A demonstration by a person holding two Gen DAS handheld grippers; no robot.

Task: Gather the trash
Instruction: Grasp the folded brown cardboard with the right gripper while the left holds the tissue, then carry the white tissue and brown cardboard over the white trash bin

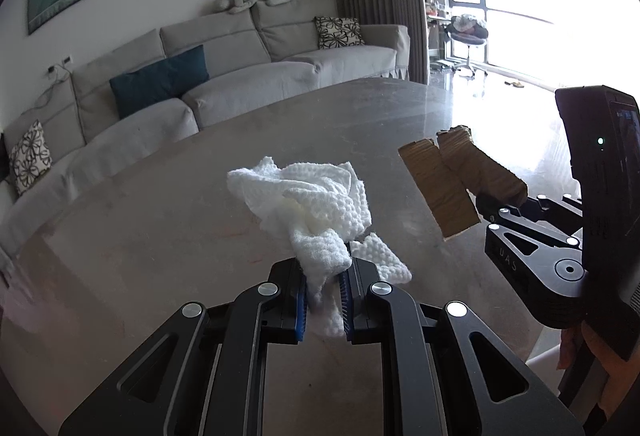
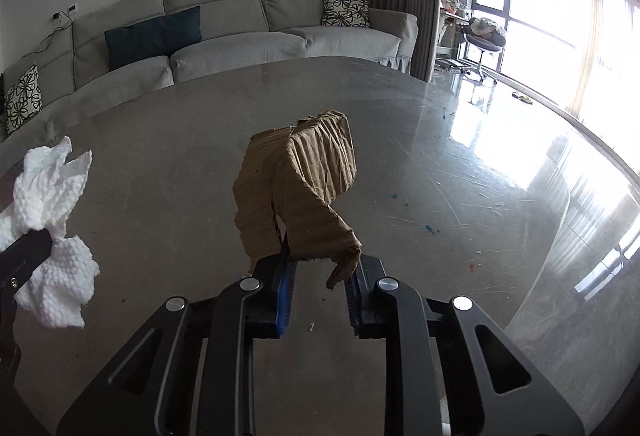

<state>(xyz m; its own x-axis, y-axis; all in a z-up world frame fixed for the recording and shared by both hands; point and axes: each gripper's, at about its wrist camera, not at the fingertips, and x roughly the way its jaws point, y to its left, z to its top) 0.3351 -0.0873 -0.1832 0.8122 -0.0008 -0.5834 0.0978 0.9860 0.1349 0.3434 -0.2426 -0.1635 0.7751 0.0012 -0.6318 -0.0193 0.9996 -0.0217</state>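
The cardboard [image 2: 296, 188] is in my right gripper [image 2: 320, 276], pinched at its lower torn edge, with the bulk of the piece standing up and forward of the jaws, clear of the desk [image 2: 440, 156]. Its long axis runs roughly along the line the jaws point, tilting upward and a little to the right at the folded top. In the left wrist view the same piece shows as two stacked corrugated slabs [image 1: 448, 180] sticking out leftward from the right gripper [image 1: 492, 204], which sits well to the right of my left one.

The tissue [image 1: 316, 204] is clamped in my left gripper [image 1: 324, 288]; the pads [image 1: 302, 300] press on a twisted tail of it, and the crumpled mass fans out ahead and above the jaws, lifted off the desk. From the right wrist it hangs at the far left [image 2: 48, 228], beside the cardboard but apart from it.

So both hands are loaded and both jaws are clenched on trash. I see no bin in either view, so I judge the coming move is a carry to wherever one stands. Neither hand is nearer to anything I can name. Small scraps lie on the desk to the right [image 2: 430, 229]; I can't tell what they are.
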